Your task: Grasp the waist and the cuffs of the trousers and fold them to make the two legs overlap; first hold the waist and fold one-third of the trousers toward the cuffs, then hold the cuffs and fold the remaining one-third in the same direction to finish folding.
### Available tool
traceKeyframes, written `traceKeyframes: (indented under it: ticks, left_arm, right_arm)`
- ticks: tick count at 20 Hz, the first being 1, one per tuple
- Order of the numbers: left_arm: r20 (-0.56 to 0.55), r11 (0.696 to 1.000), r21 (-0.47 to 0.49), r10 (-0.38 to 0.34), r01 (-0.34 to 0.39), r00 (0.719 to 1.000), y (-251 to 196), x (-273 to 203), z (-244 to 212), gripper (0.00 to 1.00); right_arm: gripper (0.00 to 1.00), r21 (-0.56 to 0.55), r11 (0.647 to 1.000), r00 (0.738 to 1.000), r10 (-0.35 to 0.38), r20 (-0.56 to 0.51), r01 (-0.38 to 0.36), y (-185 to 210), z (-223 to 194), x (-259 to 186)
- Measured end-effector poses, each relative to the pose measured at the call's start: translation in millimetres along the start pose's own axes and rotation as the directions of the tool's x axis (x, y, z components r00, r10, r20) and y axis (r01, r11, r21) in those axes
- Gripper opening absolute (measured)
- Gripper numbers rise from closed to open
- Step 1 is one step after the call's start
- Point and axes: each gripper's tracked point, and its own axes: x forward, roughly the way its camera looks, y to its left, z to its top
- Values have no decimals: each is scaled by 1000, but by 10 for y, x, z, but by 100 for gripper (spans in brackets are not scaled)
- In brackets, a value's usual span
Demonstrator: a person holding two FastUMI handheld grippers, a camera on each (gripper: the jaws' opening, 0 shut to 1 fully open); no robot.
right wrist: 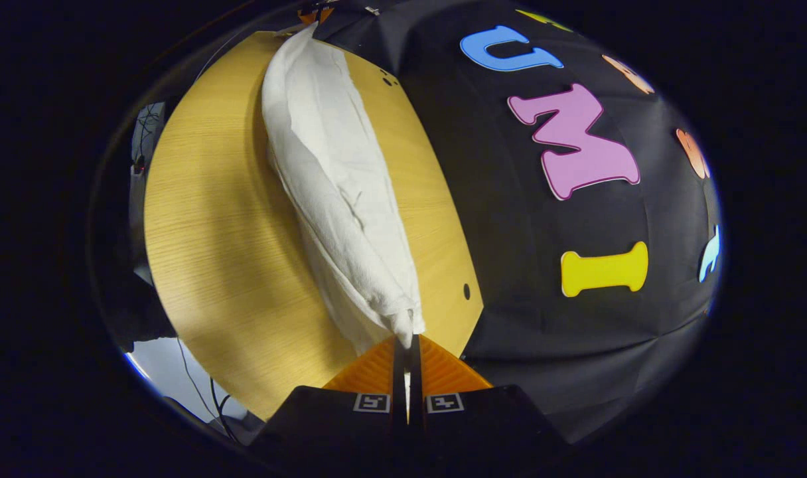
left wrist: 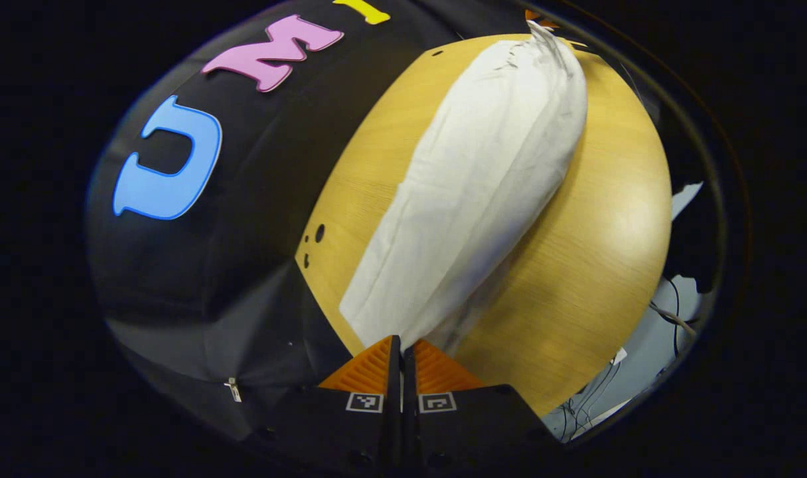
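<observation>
Starting at the left gripper [left wrist: 401, 345], we find its fingers [left wrist: 370, 368] drawn almost together with one end of the long white, crinkled fabric trousers [left wrist: 470, 192] running into the slit between them, so we judge they pinch that end, though the contact itself is hidden. The trousers stretch away lengthwise over the round, pale yellow wooden table [left wrist: 596, 252], legs already lying one on the other in a narrow strip, partly lifted near the held end. Moving to the right gripper [right wrist: 407, 346], its fingers [right wrist: 377, 365] are likewise narrow, with a gathered white tip of the trousers [right wrist: 344, 192] clamped between them above the same table [right wrist: 211, 232]. We judge the cloth light, limp and creased: it will sag and bunch between holds, so it wants gripping at the very corners of waist and cuffs, kept taut. We can read no brand or label on the trousers; the small square coded markers on the grippers carry no letters.
</observation>
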Motion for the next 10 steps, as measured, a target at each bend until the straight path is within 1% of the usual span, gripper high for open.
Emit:
traceKeyframes:
  ticks: [3, 5, 7, 10]
  left_arm:
    - [19, 999, 37, 34, -35, 999, 307, 170, 150, 5]
    - [15, 998, 47, 33, -34, 999, 408, 306, 197, 5]
    - [2, 998, 51, 23, -23, 1000, 444, 460, 190, 5]
    - [-16, 999, 51, 8, -7, 1000, 452, 676, 185, 5]
  right_arm:
    - [5, -1, 999, 999, -49, 13, 49, -278, 88, 216]
    - [5, 4, 998, 998, -69, 14, 68, -411, 132, 376]
    - [5, 12, 997, 997, -75, 9, 75, -455, 163, 516]
    - [5, 29, 998, 998, -63, -5, 63, -412, 183, 744]
